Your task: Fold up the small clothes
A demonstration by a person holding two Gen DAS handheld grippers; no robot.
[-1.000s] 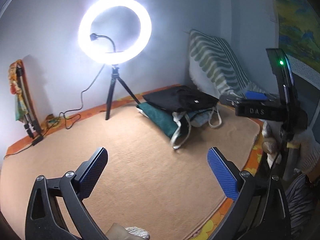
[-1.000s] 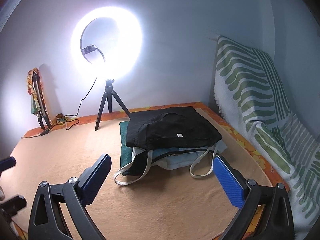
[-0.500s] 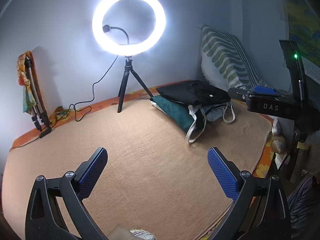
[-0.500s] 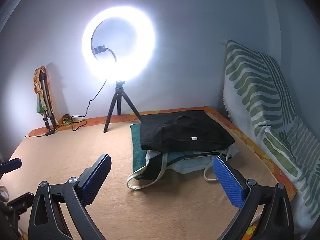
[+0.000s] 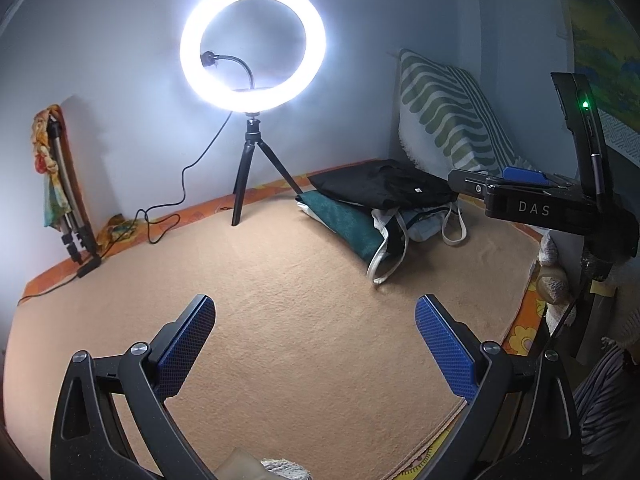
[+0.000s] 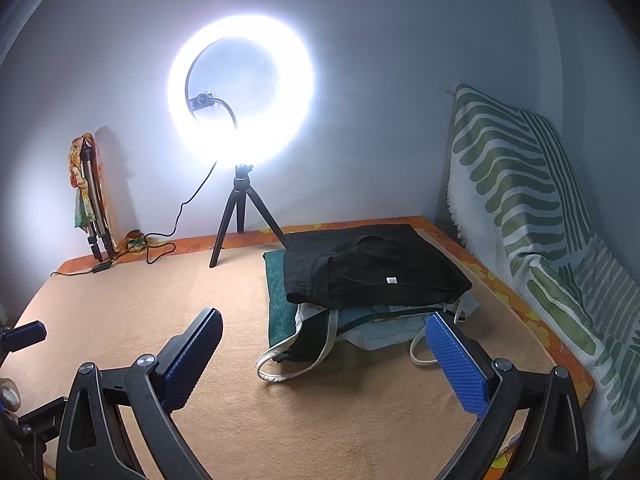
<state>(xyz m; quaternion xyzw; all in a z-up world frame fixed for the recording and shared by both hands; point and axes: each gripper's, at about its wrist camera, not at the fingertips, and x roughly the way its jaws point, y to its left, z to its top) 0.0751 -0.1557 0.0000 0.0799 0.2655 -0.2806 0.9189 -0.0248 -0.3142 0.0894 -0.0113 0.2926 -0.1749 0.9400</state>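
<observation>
A stack of folded clothes lies at the back right of the tan mat [image 5: 280, 312]. A black garment [image 6: 372, 268] is on top, over a dark green one [image 6: 278, 300] and a white-trimmed piece with loose straps [image 6: 320, 352]. The stack also shows in the left wrist view [image 5: 384, 190]. My left gripper [image 5: 315, 340] is open and empty above the bare mat. My right gripper [image 6: 324, 354] is open and empty just in front of the stack. Its body shows at the right of the left wrist view [image 5: 536, 208].
A lit ring light on a small tripod [image 5: 252, 168] stands at the back, its cable [image 5: 168, 216] trailing left. A folded tripod with a cloth [image 5: 64, 200] leans at the back left. A green-striped blanket [image 6: 532, 216] hangs on the right.
Both views have shifted slightly, and the stack and ring light sit a little differently in frame. Both grippers stay open and empty. The clothes have not moved.
</observation>
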